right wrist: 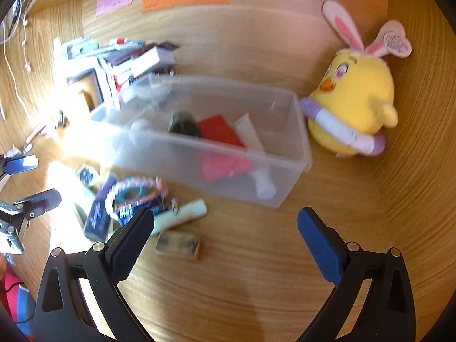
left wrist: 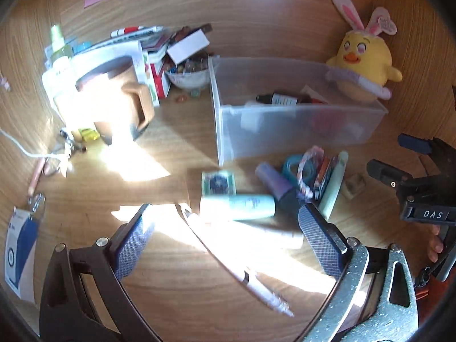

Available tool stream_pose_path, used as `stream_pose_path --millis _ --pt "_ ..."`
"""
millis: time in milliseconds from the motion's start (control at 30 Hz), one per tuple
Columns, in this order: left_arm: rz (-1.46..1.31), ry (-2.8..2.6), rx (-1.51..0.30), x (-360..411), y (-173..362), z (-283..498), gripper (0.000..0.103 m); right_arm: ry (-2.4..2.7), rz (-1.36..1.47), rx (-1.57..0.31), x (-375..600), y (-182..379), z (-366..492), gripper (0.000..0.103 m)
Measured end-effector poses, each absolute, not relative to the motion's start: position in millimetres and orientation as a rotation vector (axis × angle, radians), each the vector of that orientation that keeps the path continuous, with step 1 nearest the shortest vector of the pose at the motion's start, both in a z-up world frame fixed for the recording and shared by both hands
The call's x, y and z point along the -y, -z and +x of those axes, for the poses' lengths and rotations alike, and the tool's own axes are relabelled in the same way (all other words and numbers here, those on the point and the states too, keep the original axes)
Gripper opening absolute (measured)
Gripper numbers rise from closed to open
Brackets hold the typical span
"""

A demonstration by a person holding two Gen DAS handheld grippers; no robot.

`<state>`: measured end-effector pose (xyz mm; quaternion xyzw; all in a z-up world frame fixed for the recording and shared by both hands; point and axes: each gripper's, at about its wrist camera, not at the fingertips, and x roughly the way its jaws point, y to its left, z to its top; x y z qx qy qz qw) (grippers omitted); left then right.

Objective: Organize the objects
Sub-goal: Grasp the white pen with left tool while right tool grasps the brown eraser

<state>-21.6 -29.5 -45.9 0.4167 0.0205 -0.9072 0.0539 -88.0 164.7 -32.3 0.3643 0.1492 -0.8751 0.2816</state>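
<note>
Left gripper (left wrist: 225,228): jaws spread wide, nothing between the pads, held low over the desk (left wrist: 176,154). A white pen (left wrist: 242,268) lies on the desk between the jaws, running diagonally from near the left pad toward the lower right; no contact with either pad visible. Just ahead of the jaws: a pale blue tube (left wrist: 242,206) lying crosswise, a small green box (left wrist: 219,183) behind it, a purple bottle (left wrist: 275,183) angled toward the right pad. Ahead-right: tape roll (left wrist: 295,168), braided band (left wrist: 309,168), light green stick (left wrist: 335,183), all bunched together. Clear bin (left wrist: 296,125) sits beyond this pile, holding a dark bottle (left wrist: 278,99) and other items, blurred. Plush chick (left wrist: 366,65) stands at the bin's far right corner, touching it. Ahead-left: brown mug (left wrist: 128,99) in strong glare.

Right gripper (right wrist: 225,228): jaws also wide apart, empty, bare desk between them. A small wooden block (right wrist: 178,245) lies just inside the left pad. The pile is ahead-left: the stick, the tape roll and the band close to the left pad. The bin is straight ahead, a red item (right wrist: 219,131) inside it; the chick ahead-right, against the bin's end. Frame motion-blurred.
</note>
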Motion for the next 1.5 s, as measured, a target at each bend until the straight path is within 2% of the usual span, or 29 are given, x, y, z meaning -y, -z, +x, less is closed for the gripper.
stream_pose_path --millis 267,400,533,633,700,867,900,933,1000,1200,1500 --pt "1.275 2.667 -0.048 28 71 -6 0.1 2.287 1.052 -0.449 -155 61 -77 0.1" --pt "1.331 2.646 -0.097 36 78 -7 0.077 2.269 1.055 -0.483 -147 68 -73 0.1" --pt "1.351 2.634 -0.138 43 83 -5 0.068 2.271 1.063 -0.503 -141 72 -74 0.098" --pt "1.348 2.638 -0.148 47 81 -1 0.055 2.259 1.071 -0.501 -138 75 -75 0.087" --pt "1.345 2.637 -0.154 50 80 2 0.047 2.246 1.078 -0.49 -138 76 -76 0.075" --pt "1.333 2.632 -0.192 61 79 6 0.025 2.235 1.079 -0.452 -140 76 -74 0.057" --pt "1.329 2.628 -0.201 63 79 6 0.018 2.227 1.08 -0.443 -140 75 -75 0.051" --pt "1.325 2.619 -0.214 66 79 7 0.015 2.221 1.082 -0.434 -141 75 -75 0.049" --pt "1.317 2.604 -0.28 75 78 8 0.01 2.22 1.083 -0.414 -142 75 -77 0.037" --pt "1.268 2.598 -0.347 93 70 12 0.01 2.276 1.066 -0.359 -155 68 -77 0.037" --pt "1.139 2.705 -0.3 80 34 0 0.01 2.339 0.997 -0.286 -170 44 -76 0.037"
